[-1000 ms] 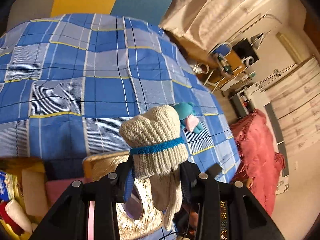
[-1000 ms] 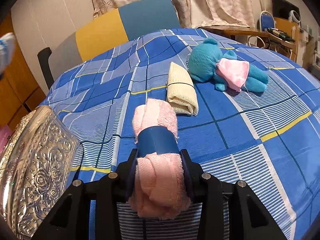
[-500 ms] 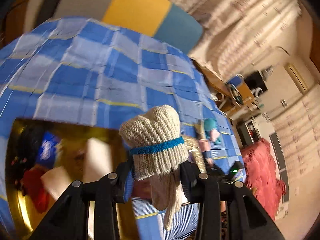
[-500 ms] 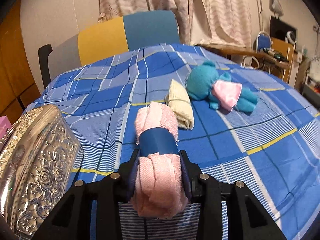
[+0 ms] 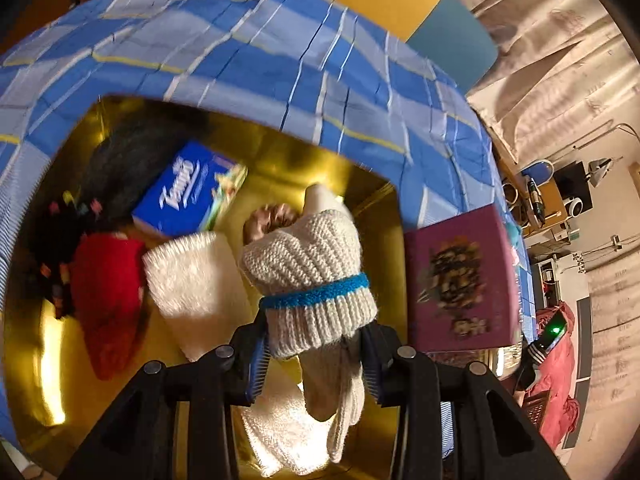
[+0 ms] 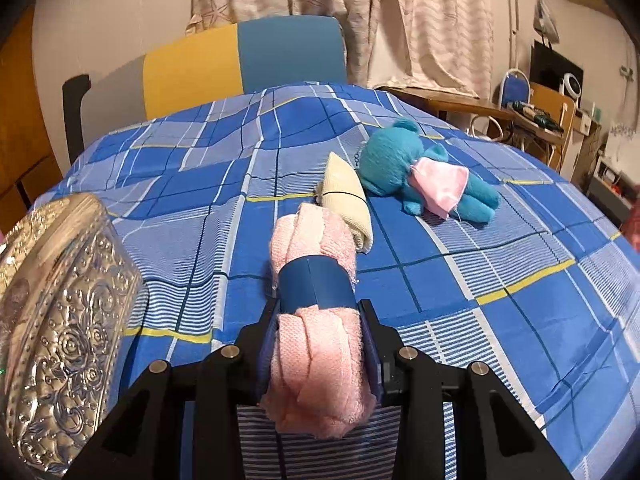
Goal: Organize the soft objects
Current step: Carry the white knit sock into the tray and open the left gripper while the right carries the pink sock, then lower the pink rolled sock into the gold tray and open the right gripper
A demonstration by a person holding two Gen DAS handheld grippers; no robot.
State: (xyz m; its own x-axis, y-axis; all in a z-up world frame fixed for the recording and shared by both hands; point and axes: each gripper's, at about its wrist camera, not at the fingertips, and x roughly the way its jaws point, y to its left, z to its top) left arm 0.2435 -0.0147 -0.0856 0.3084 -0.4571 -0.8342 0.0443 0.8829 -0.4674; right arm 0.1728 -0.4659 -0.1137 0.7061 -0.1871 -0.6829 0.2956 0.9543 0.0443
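My left gripper (image 5: pixel 314 354) is shut on a cream knitted glove (image 5: pixel 308 276) with a blue stripe, held over the open gold tin (image 5: pixel 360 184). The tin holds a white fluffy towel (image 5: pixel 192 284), a red cloth (image 5: pixel 108 292), a black fuzzy item (image 5: pixel 132 160) and a blue tissue pack (image 5: pixel 188 192). My right gripper (image 6: pixel 318 344) is shut on a pink rolled towel (image 6: pixel 316 356) with a blue band, above the blue checked tablecloth (image 6: pixel 440 288). A cream rolled cloth (image 6: pixel 346 200) and a teal plush bear (image 6: pixel 424 176) lie on the cloth beyond it.
An embossed silver tin lid (image 6: pixel 60 312) stands at the left of the right wrist view. A purple box (image 5: pixel 460 284) sits right of the gold tin. A yellow and blue chair (image 6: pixel 240 64) stands behind the table.
My left gripper has swung with the glove from over the tablecloth to above the open gold tin. My right gripper has stayed almost still with the pink towel.
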